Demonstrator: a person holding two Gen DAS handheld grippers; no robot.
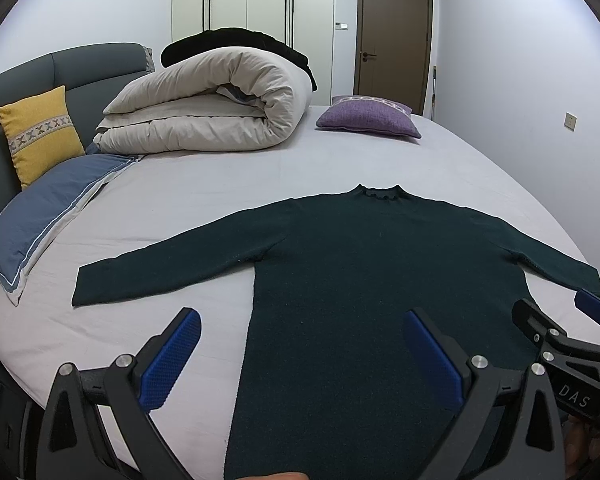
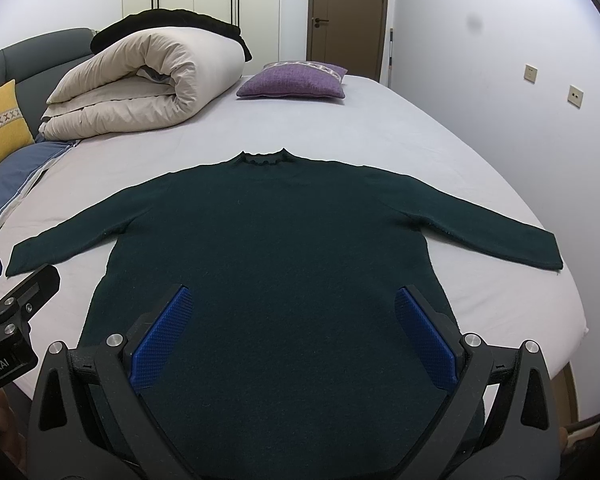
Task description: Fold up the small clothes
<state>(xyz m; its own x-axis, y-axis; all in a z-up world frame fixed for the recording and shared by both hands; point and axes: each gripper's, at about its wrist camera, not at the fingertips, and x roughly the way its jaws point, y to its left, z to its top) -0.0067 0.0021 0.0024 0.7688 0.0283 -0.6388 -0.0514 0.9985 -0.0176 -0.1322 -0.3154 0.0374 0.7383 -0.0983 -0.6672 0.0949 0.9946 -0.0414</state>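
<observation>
A dark green long-sleeved sweater (image 1: 352,264) lies flat on the bed, collar away from me, both sleeves spread out; it also shows in the right wrist view (image 2: 276,240). My left gripper (image 1: 300,328) is open and empty, held above the sweater's lower left part near its hem. My right gripper (image 2: 292,304) is open and empty above the sweater's lower middle. The right gripper (image 1: 556,312) shows at the right edge of the left wrist view, near the right sleeve cuff. The left gripper (image 2: 16,276) shows at the left edge of the right wrist view.
A pale sheet covers the bed (image 1: 440,164). A rolled beige duvet (image 1: 204,104) with a black garment on top lies at the back left. A purple cushion (image 1: 368,118), a yellow cushion (image 1: 40,132) and a blue pillow (image 1: 40,216) lie around. Wall and door stand behind.
</observation>
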